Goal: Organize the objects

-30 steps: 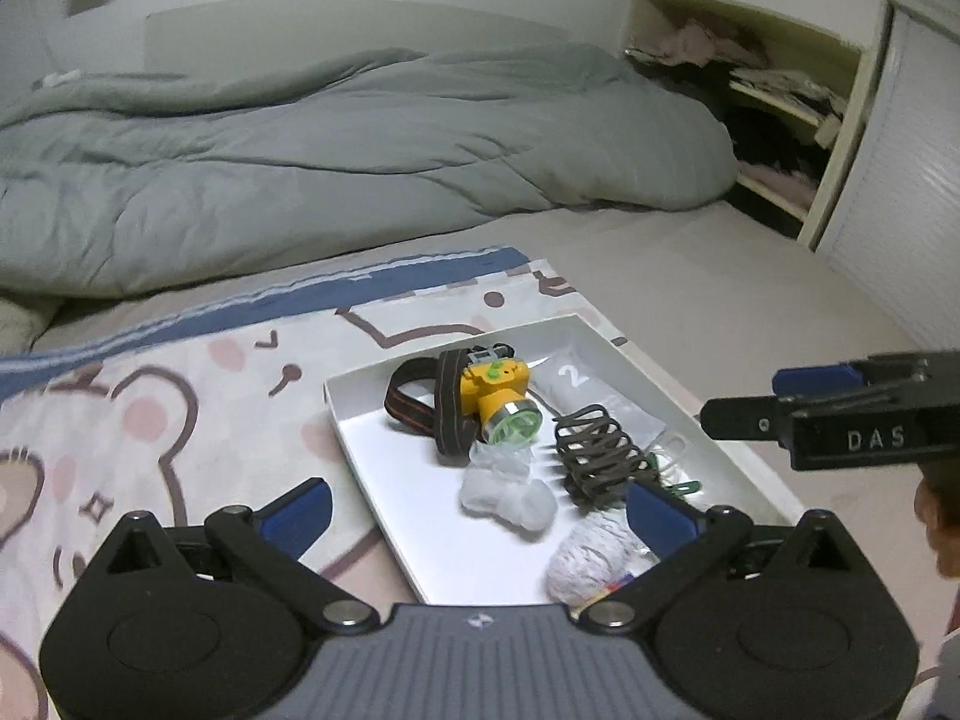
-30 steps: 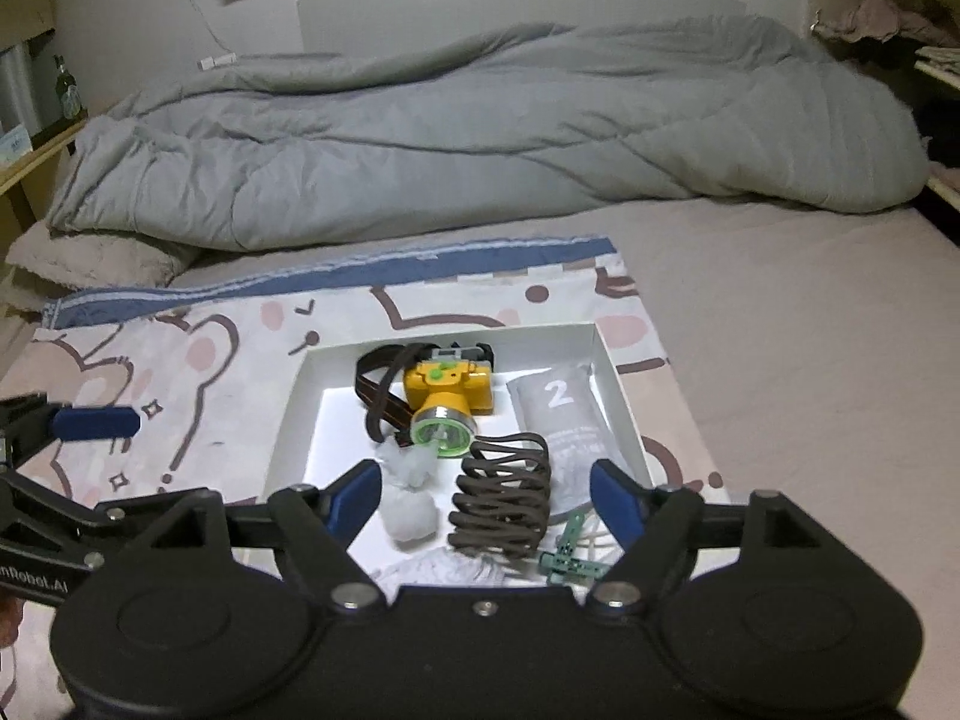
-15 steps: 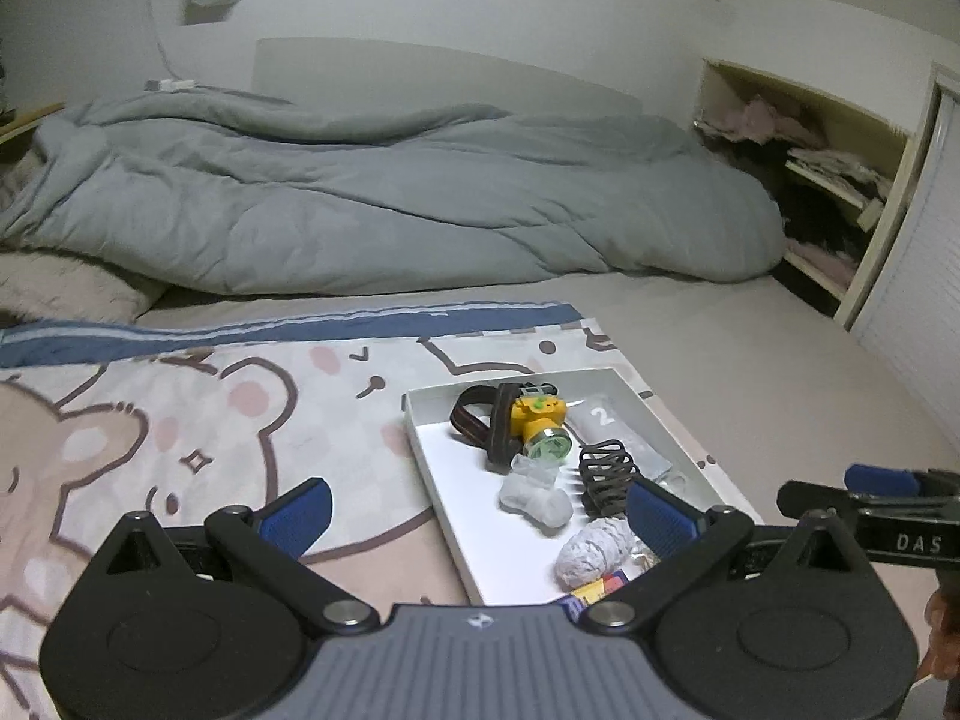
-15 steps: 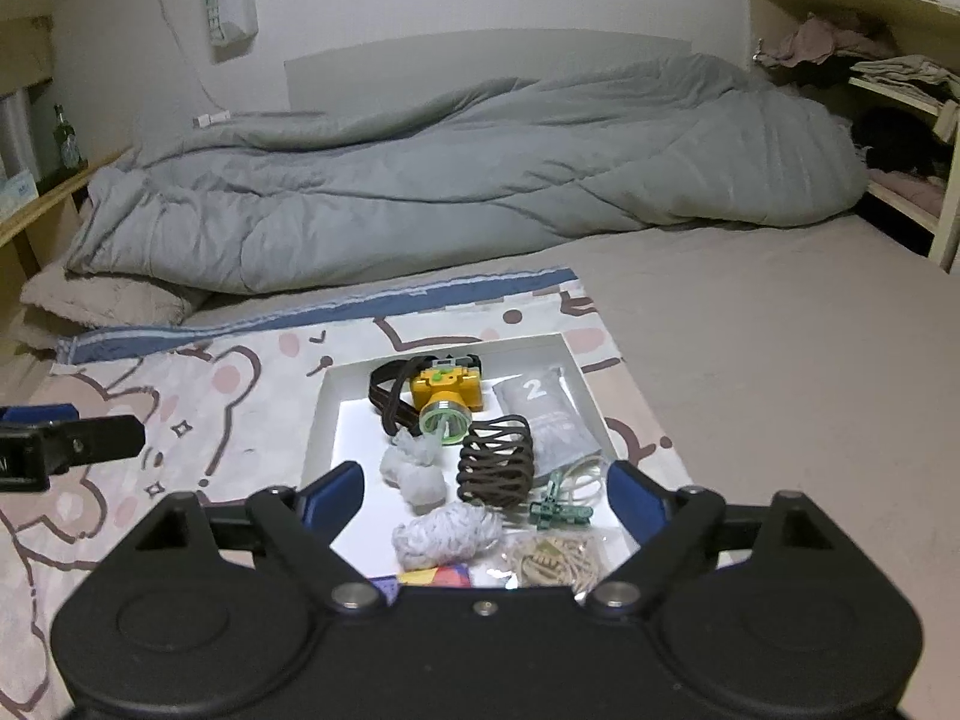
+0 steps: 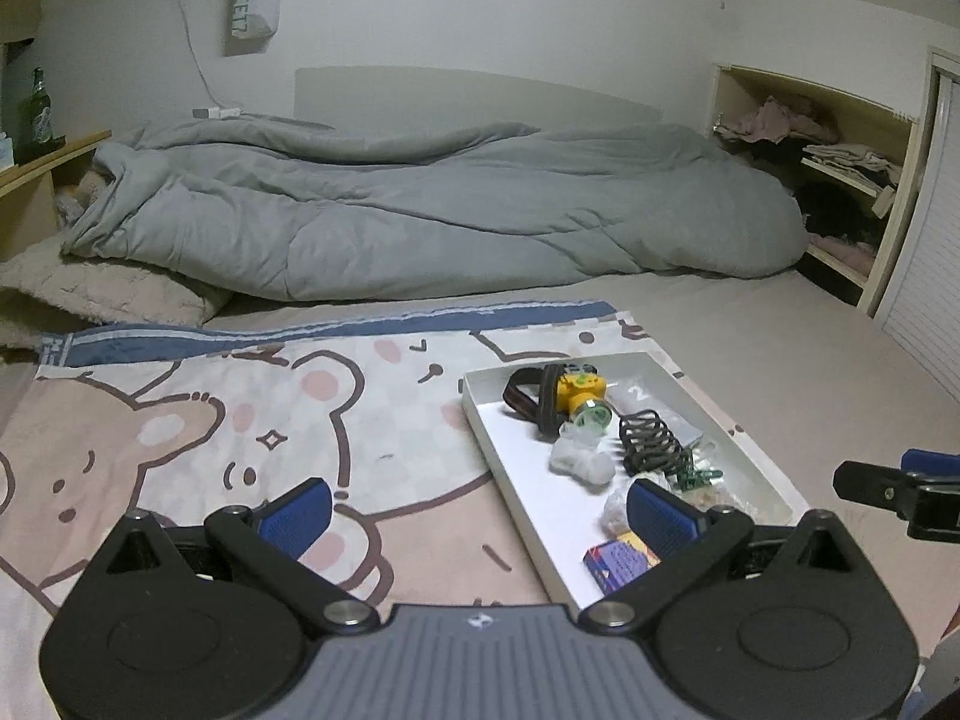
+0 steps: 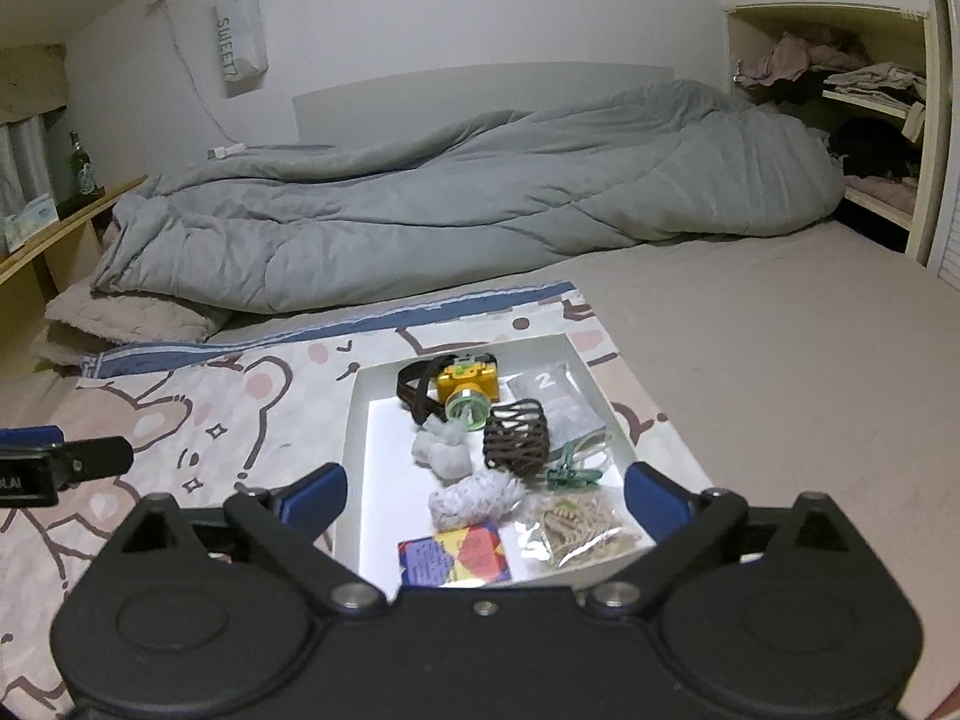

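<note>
Both grippers, left (image 5: 477,507) and right (image 6: 485,489), gape wide, holding nothing.
A white tray (image 6: 357,420) of small clutter lies on the bear-print blanket (image 5: 240,420).

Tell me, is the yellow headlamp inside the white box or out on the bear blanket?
Inside. The yellow headlamp lies at the far end of the white box, within its rim.

I read "SWEET" running down a white bag (image 6: 241,42) hanging on the wall far ahead of my right gripper, up to its left. Closer in, a grey pouch (image 6: 555,399) in the white tray (image 6: 355,420) shows a "2"; the left gripper's (image 6: 66,463) side reads "LAI"
</note>
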The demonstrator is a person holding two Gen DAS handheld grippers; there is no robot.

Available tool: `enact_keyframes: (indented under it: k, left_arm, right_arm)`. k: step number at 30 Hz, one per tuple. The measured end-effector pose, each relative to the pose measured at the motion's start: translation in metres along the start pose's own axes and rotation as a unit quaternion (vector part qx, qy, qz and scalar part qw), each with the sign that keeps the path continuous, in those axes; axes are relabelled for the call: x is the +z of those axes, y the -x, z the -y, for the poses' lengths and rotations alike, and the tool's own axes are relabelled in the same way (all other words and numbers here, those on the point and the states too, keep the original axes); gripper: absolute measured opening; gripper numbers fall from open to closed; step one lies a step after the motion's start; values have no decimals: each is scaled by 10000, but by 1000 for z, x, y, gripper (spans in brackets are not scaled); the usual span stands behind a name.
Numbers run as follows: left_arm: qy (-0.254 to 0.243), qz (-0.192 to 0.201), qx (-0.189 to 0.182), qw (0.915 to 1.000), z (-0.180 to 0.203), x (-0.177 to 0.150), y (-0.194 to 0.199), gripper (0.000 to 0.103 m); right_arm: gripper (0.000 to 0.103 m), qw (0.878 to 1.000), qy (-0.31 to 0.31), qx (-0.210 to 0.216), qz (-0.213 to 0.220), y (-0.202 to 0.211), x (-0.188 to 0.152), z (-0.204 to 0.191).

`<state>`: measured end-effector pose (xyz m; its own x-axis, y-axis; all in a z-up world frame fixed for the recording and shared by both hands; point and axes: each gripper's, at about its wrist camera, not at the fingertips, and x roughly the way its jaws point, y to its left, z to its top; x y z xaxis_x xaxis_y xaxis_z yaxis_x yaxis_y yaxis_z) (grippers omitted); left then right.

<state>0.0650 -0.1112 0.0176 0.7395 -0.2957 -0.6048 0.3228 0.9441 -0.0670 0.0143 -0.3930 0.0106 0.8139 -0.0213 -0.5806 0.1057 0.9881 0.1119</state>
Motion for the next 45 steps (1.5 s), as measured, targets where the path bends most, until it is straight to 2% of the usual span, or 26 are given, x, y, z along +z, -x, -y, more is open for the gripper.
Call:
enact_keyframes:
  k: [7,18,45]
  left_arm:
    - [-130,55,5,9999,2,-16,11,103]
    - [-176,-174,21,9997,7,-35,9,103]
    - [-192,-332,61,9992,7,-41,4,103]
  right_arm:
    - [103,9996,195,-182,92,13,-18,-15]
    - [103,9995,257,-208,-11,16,-42,-24]
    - [103,9992,271,-273,-59,14,-48,-22]
